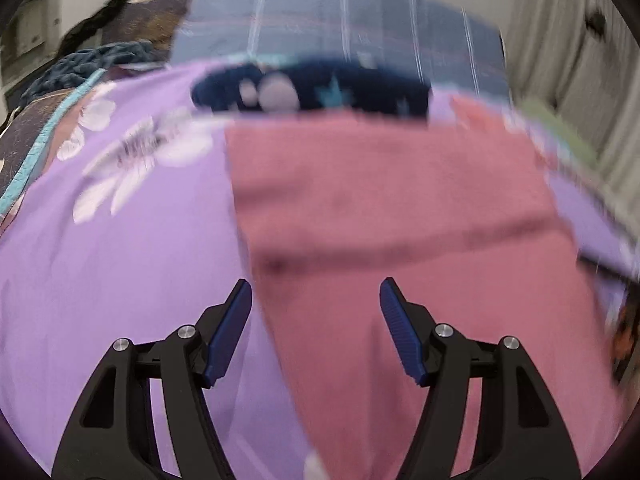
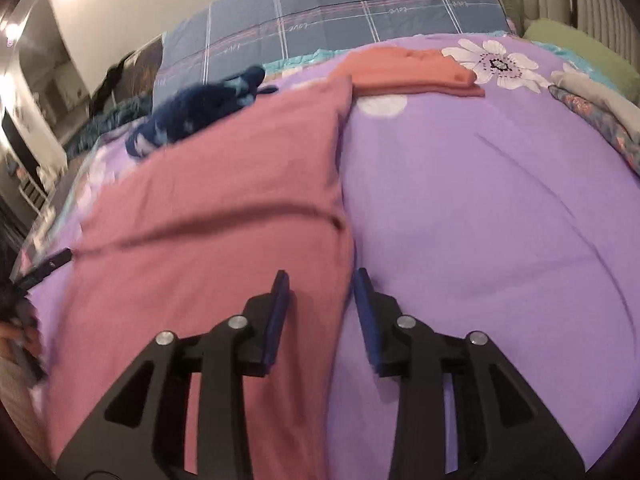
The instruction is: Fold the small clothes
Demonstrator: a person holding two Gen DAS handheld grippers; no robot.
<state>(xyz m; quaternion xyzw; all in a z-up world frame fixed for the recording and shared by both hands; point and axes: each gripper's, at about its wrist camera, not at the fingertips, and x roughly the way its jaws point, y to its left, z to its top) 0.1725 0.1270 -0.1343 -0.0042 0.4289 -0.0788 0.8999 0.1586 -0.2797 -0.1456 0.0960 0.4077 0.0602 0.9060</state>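
Left gripper [image 1: 316, 292] hangs low over the pink cloth [image 1: 400, 208], jaws wide apart, nothing btwn them. Right gripper [image 2: 320, 284] sits at the cloth's right edge, jaws partly apart w/ that edge in the gap; pads don't seem to press it, so nothing held.

Progress, my read: pink cloth lies flat on the bed [image 2: 500, 208], roughly rectangular, w/ a crease line across its middle, so prob. part-folded; at least one more fold left. Orange item [image 2: 412, 68] near the pillow [image 2: 340, 0] looks folded & done. Blue item [image 2: 192, 116] is bunched up beyond the pink one, not yet folded.

Orientation: pink cloth's long axis runs from the grippers toward the pillow, far end touching the blue item; crease runs crosswise.
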